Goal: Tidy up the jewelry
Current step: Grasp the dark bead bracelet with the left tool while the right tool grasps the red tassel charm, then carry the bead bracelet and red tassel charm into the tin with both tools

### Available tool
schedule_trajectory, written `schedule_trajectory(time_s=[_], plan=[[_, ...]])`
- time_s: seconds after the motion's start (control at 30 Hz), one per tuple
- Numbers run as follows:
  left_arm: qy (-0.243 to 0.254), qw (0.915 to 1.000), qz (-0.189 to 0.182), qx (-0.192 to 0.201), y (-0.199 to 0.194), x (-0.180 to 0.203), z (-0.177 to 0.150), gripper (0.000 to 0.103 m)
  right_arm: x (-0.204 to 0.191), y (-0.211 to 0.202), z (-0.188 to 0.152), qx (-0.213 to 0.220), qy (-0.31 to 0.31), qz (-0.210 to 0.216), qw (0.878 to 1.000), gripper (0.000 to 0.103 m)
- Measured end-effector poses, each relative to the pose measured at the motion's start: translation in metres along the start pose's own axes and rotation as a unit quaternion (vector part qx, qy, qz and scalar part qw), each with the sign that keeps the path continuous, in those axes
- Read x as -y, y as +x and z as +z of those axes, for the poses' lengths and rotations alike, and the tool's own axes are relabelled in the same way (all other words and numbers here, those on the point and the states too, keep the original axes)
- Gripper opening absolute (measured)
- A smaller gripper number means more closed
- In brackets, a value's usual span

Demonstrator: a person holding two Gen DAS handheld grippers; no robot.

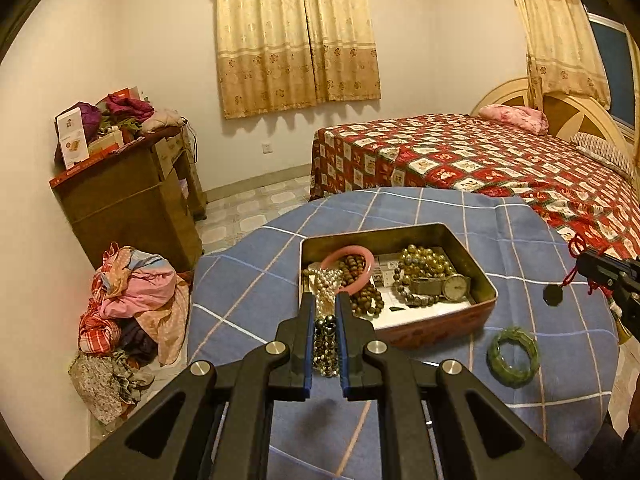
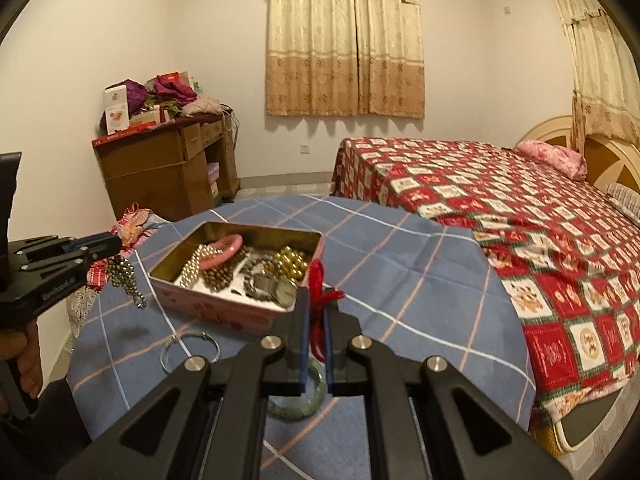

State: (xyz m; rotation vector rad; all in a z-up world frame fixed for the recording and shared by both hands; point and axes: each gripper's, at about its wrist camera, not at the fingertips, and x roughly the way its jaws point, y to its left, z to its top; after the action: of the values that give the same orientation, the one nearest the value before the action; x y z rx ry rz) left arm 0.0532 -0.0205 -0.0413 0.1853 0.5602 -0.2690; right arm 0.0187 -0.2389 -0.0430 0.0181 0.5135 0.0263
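One open tin (image 1: 486, 294) is counted on the tabletop (image 1: 248, 280). Two claws are seen, left (image 1: 325, 312) and right (image 2: 315, 300). Two bangles are counted, one pink (image 1: 362, 258), one green (image 1: 513, 354). One watch (image 1: 456, 287) and one wire ring (image 2: 190, 350) are counted.

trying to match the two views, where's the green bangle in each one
Left wrist view: the green bangle lies flat on the blue checked tablecloth, lower right, near the right front corner of the jewelry tin.
Right wrist view: only part of the bangle shows at bottom centre, under the right gripper; the rest is hidden.
Shared landmark: the tin, with the pink bangle inside.
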Motion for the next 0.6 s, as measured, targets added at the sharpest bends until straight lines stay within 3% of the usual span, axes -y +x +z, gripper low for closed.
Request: schedule_trajectory(time_s=[0.6], plan=[[0.008,0.9998,0.001,0.016,0.018,-0.002,0.024,0.009,-0.021,0.019,0.026,0.009,-0.034,0.007,0.999,0.008]])
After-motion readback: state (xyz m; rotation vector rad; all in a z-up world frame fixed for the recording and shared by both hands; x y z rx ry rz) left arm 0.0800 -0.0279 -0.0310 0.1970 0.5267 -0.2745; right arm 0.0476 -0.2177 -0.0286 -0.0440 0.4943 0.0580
